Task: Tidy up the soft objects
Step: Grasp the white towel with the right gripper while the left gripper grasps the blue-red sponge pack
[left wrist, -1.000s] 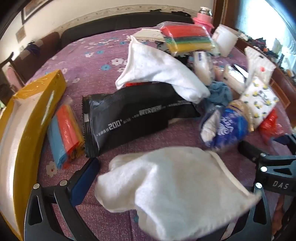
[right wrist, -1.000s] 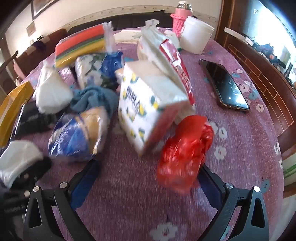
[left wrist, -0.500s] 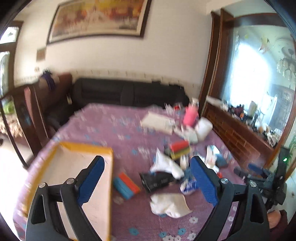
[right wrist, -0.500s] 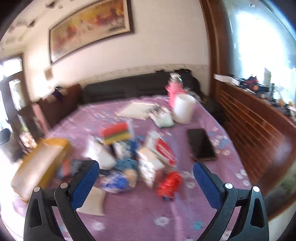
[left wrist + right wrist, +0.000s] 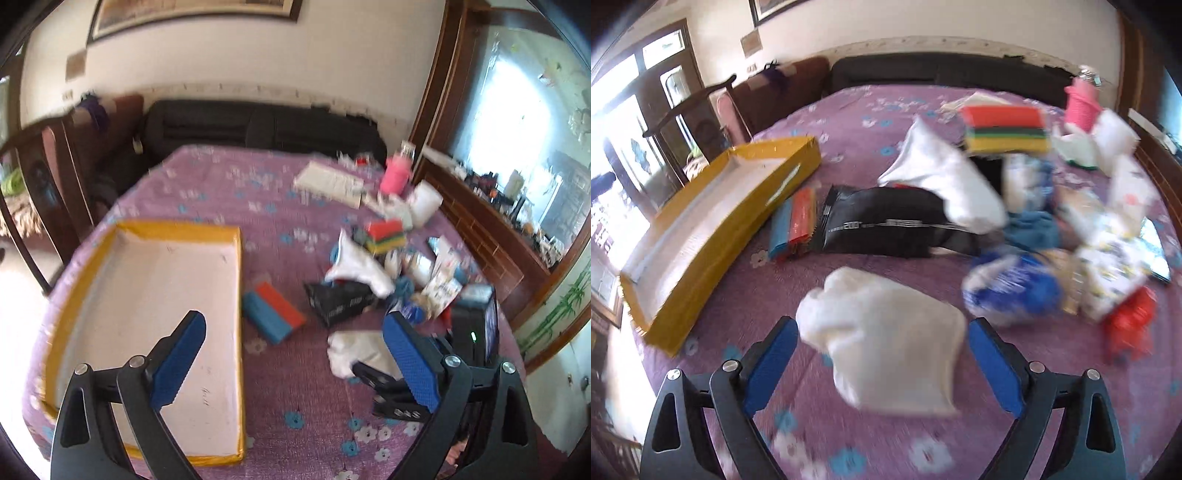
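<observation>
A crumpled white cloth [image 5: 886, 339] lies on the purple flowered table between the open fingers of my right gripper [image 5: 882, 365]; contact cannot be told. The cloth also shows in the left wrist view [image 5: 354, 350], with the right gripper [image 5: 391, 387] right at it. My left gripper [image 5: 295, 369] is open and empty, raised above the table near the yellow tray [image 5: 236, 280]. The tray [image 5: 683, 291] has a white, empty floor. A pile of soft packs lies at the right: a second white cloth [image 5: 945, 184], a black pack [image 5: 882, 221], colored sponges [image 5: 1004, 129], a blue-orange pack [image 5: 794, 225].
A blue-white bag [image 5: 1015, 291], a red bag [image 5: 1130, 325], tissue packs [image 5: 1108, 266], a pink bottle [image 5: 1082, 103] and a white cup [image 5: 424, 203] crowd the table's right side. A black sofa [image 5: 258, 125] and wooden chairs stand behind the table.
Both grippers rose high above the table, then the right one came down to the white cloth. The left gripper let go of the white cloth and now hovers near the tray.
</observation>
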`<state>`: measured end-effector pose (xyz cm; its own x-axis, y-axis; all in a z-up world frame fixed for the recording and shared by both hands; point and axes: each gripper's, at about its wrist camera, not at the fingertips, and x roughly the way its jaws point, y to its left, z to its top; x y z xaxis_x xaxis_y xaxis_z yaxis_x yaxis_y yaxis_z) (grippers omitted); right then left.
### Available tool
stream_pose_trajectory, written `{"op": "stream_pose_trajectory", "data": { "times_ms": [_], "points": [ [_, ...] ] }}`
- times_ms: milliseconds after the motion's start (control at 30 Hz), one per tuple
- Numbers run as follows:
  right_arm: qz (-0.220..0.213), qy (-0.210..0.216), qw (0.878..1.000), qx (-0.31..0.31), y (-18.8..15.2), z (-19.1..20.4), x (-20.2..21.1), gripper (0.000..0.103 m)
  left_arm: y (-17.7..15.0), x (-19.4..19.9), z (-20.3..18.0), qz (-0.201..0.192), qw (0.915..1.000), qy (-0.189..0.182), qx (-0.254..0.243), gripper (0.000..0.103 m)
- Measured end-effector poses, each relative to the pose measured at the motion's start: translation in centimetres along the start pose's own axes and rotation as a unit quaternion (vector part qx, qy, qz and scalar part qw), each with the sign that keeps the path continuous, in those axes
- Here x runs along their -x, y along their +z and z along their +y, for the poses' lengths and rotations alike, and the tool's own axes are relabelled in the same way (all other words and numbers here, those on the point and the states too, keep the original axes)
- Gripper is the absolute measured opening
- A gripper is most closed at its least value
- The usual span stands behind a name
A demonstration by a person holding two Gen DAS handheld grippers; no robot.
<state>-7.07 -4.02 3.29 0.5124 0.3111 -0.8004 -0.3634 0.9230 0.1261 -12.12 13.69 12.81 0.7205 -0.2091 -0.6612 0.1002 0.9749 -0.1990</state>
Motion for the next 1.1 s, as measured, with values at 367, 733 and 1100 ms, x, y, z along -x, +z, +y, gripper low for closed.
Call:
{"op": "stream_pose_trajectory", "data": {
  "times_ms": [367,733,1100],
  "points": [
    [0.022,0.01,1.0,0.005,-0.9,-2.9,0.1,0.037,-1.6,-12.3,-1.1,0.125,0.992,-0.003,0.017,0.055],
    [0.023,0.034,0.998,-0.04,-3.5,-8.6,2.5,0.034,1.6,-15.7,-5.6,0.11,0.9885,0.022,-0.101,0.08],
    [-0.002,0.105,0.993,-0.046,-1.5,-7.5,3.0,0.069,0.0,-13.9,-1.4,0.132,0.9899,0.04,-0.031,0.08]
  ]
}}
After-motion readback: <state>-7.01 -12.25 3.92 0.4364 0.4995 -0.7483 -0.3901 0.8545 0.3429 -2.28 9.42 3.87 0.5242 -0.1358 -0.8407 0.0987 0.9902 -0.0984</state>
